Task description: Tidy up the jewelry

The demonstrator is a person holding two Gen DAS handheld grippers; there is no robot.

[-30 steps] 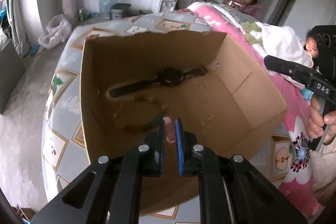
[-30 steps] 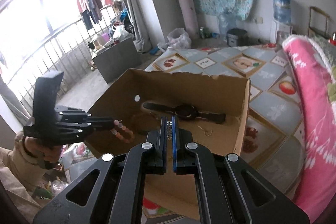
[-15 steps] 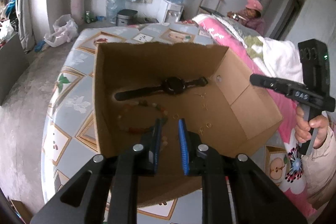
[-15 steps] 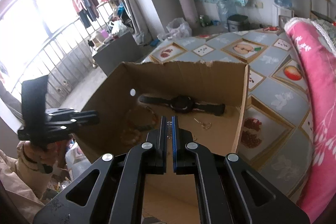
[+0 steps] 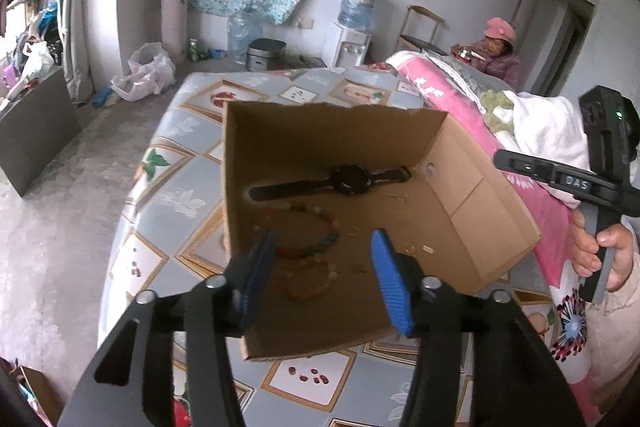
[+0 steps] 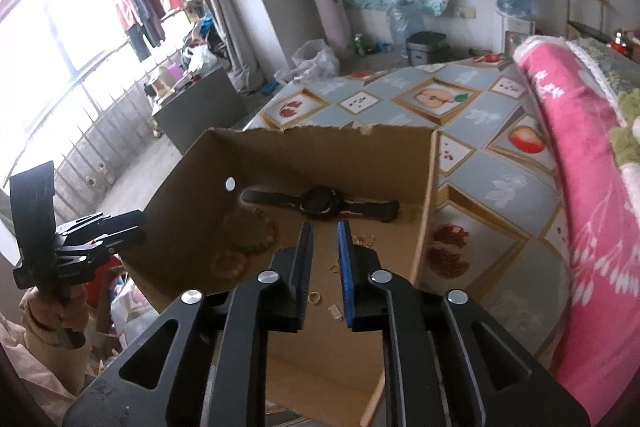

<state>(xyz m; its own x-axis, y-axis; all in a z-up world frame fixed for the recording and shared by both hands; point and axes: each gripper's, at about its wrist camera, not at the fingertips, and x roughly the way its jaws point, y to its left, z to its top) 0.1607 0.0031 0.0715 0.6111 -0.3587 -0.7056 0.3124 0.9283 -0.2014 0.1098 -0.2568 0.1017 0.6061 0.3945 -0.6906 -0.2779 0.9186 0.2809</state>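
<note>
My left tongs [image 5: 320,247] had just spread empty above the open brown cardboard box [image 5: 460,187], freeing the pale beaded bracelet [image 5: 308,279]. My right tongs [image 6: 324,239] had just parted slightly, holding nothing.

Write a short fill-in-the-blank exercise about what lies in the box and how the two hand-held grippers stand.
1. The black watch lies inside the ____ box.
2. Both bead bracelets lie in the ____.
3. The left hand-held gripper holds ____.
4. The right hand-held gripper has the ____ gap.

Missing words: cardboard; box; nothing; narrower
</note>
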